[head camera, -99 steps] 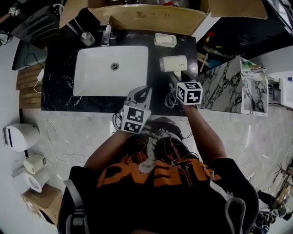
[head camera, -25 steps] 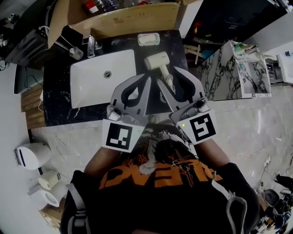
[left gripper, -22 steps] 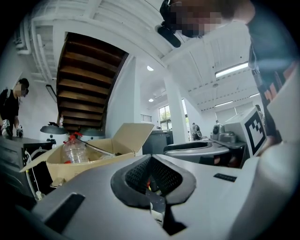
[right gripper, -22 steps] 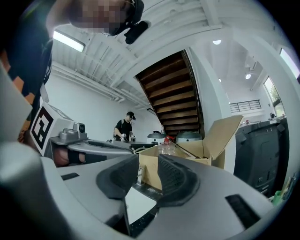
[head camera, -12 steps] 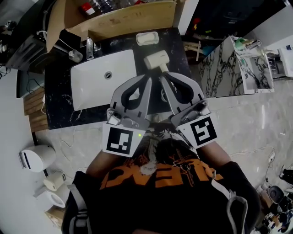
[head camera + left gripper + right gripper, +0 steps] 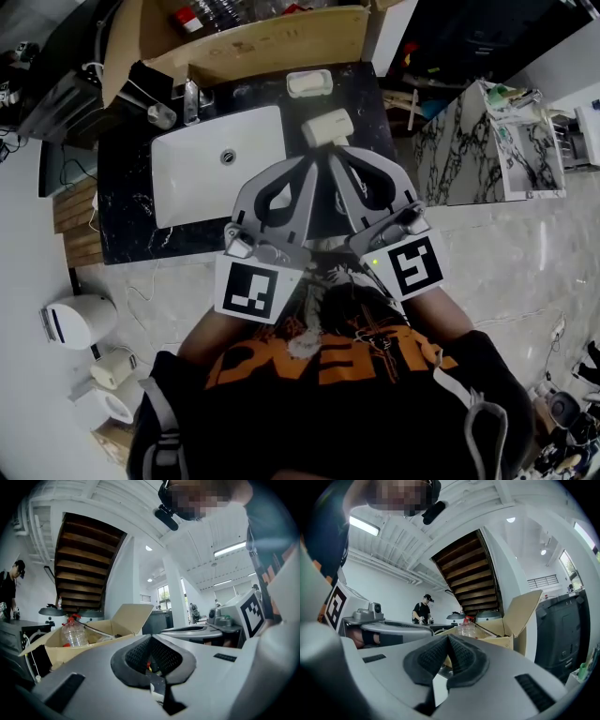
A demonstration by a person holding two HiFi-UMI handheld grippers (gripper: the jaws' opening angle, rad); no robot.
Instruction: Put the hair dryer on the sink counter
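Observation:
The cream hair dryer (image 6: 325, 127) lies on the black marble sink counter (image 6: 127, 206), just right of the white basin (image 6: 220, 159). Its handle is hidden behind my raised grippers. In the head view both grippers are held up close to the camera, side by side, pointing forward over the counter. My left gripper (image 6: 307, 162) is shut with nothing in it, and the left gripper view shows its pads meeting (image 6: 149, 638). My right gripper (image 6: 330, 157) is shut and empty too, tips together (image 6: 448, 638). Neither touches the hair dryer.
A soap dish (image 6: 309, 82) and a faucet (image 6: 192, 94) sit at the counter's back edge. An open cardboard box (image 6: 262, 42) with bottles stands behind. A marble-patterned cabinet (image 6: 459, 150) is at the right, white appliances (image 6: 70, 319) on the floor left. A person (image 6: 423, 609) stands far off.
Four seconds ago the right gripper was low by the hair dryer's handle. Both grippers have since lifted up toward the camera, and the right jaws have shut with nothing between them.

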